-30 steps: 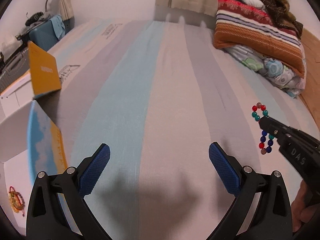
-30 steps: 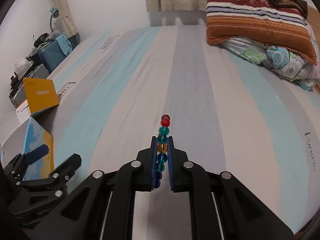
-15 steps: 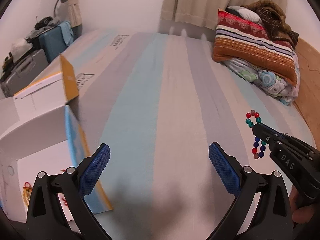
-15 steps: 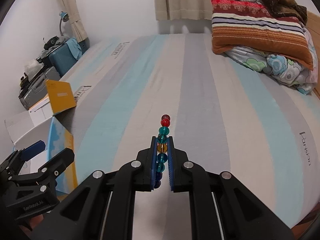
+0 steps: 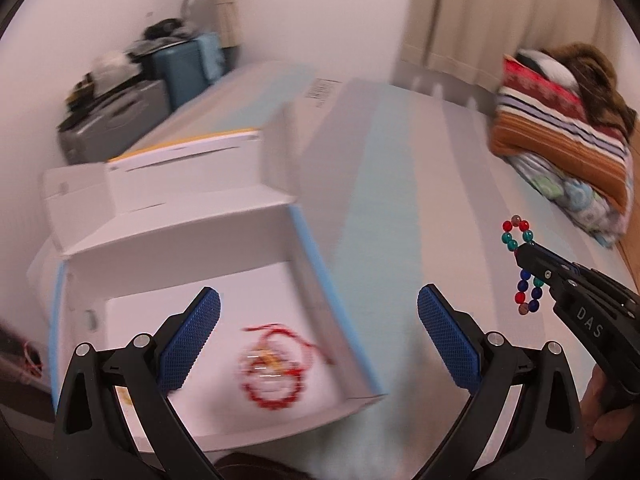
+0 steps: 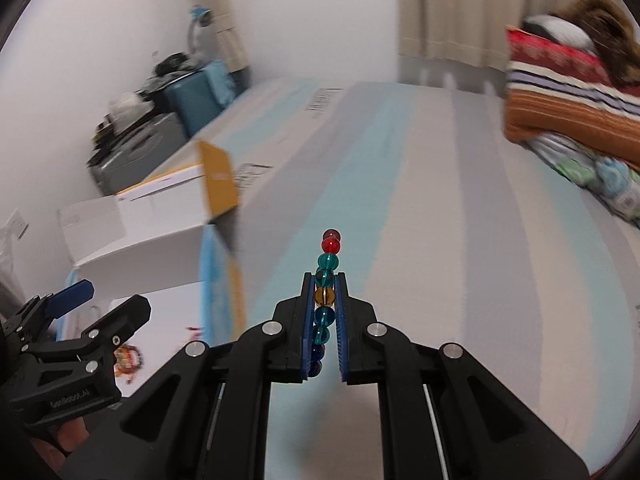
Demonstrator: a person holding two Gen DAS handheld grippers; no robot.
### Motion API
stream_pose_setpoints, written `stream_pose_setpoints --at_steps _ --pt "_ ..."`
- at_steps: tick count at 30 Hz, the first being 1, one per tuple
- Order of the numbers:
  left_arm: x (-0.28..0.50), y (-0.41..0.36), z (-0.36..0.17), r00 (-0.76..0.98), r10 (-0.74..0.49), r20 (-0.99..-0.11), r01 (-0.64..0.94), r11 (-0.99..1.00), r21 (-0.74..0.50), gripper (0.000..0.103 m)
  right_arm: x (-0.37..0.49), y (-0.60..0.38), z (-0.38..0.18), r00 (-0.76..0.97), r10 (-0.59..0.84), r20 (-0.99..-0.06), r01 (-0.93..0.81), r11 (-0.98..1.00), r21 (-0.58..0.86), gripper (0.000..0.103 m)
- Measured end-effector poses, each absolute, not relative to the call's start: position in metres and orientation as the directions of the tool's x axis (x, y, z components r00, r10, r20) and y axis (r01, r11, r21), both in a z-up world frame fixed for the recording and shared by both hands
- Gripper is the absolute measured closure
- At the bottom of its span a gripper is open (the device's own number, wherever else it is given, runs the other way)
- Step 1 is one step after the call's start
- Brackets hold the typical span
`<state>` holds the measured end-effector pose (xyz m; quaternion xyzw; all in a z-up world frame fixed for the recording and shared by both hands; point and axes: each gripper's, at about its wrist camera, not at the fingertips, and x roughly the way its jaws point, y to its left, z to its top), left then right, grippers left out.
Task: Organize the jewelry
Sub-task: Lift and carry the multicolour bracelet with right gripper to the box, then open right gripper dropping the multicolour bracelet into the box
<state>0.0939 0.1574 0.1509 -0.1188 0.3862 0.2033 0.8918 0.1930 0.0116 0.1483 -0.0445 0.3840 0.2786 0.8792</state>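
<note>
My right gripper (image 6: 324, 280) is shut on a bracelet of red, teal, amber and blue beads (image 6: 327, 264) and holds it above the striped bed. It also shows at the right of the left wrist view (image 5: 524, 248), the bracelet (image 5: 520, 232) hanging from it. My left gripper (image 5: 318, 312) is open and empty, over the near corner of an open white box (image 5: 192, 240). A red beaded bracelet with red cord (image 5: 272, 376) lies on the box floor, blurred. The left gripper shows in the right wrist view (image 6: 104, 308).
The box (image 6: 160, 256) has blue and yellow flaps and sits at the bed's left edge. Folded blankets and pillows (image 5: 560, 140) are piled at the far right. Suitcases and clutter (image 5: 132, 96) stand by the left wall. The striped mattress (image 6: 440, 200) stretches ahead.
Both grippers have swung left and up toward the box; the box interior with the red bracelet has come into the left wrist view. The right gripper still holds the beaded bracelet.
</note>
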Motion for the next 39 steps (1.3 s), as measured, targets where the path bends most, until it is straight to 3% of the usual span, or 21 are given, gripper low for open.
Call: stream_pose_setpoints --at_steps 7,16,34,37,39 --pt "0.038 0.228 0.148 0.572 0.334 -0.749 -0.546 0.836 -0.044 0.006 0.156 0.092 0.147 0.49 0.507 -0.709 -0.627 0.77 0.117 0.094" --pt "-0.022 0.296 0.114 0.495 0.365 -0.788 -0.633 0.773 -0.04 0.006 0.113 0.166 0.106 0.395 0.508 -0.766 -0.713 0.695 0.093 0.094" --pt "-0.034 0.316 0.068 0.447 0.313 -0.838 -0.63 0.776 -0.046 0.006 0.101 0.21 0.044 0.305 0.434 -0.848 -0.735 0.674 0.08 0.091" --pt "-0.035 0.314 0.07 0.455 0.314 -0.833 -0.627 0.778 -0.049 0.006 0.1 0.209 0.048 0.314 0.443 -0.84 -0.733 0.675 0.082 0.077" --pt "-0.037 0.311 0.074 0.465 0.318 -0.826 -0.624 0.78 -0.051 0.006 0.098 0.205 0.056 0.334 0.455 -0.826 -0.729 0.68 0.079 0.061"
